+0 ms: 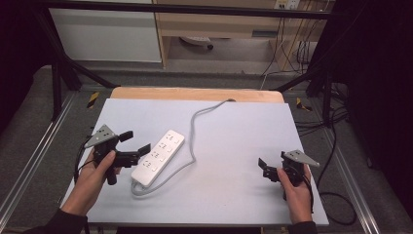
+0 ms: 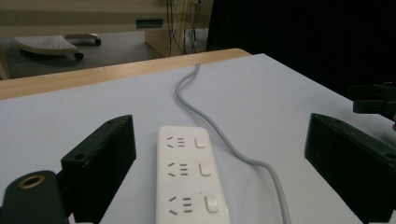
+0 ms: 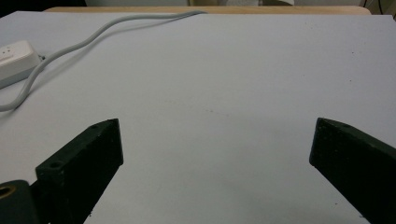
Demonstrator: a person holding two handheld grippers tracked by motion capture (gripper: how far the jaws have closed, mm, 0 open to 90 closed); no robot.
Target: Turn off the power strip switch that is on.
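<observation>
A white power strip [image 1: 158, 157] lies slanted on the left half of the pale table sheet [image 1: 243, 131]. Its grey cable [image 1: 194, 127] loops from the near end up to the table's far edge. My left gripper [image 1: 136, 142] is held just left of the strip, open, with nothing between its jaws. In the left gripper view the strip [image 2: 189, 182] lies between and just beyond the wide-apart jaws of the left gripper [image 2: 222, 140]. My right gripper [image 1: 272, 161] hovers open near the right edge over bare sheet; in its own view, the right gripper [image 3: 217, 140] holds nothing and the strip's end [image 3: 14, 60] shows far left.
A wooden table edge [image 1: 195, 93] borders the sheet at the back. Black frame bars [image 1: 58, 73] and loose cables [image 1: 336, 131] surround the table. A cabinet [image 1: 214, 24] stands behind. In the left gripper view, the other gripper [image 2: 373, 100] shows at the right.
</observation>
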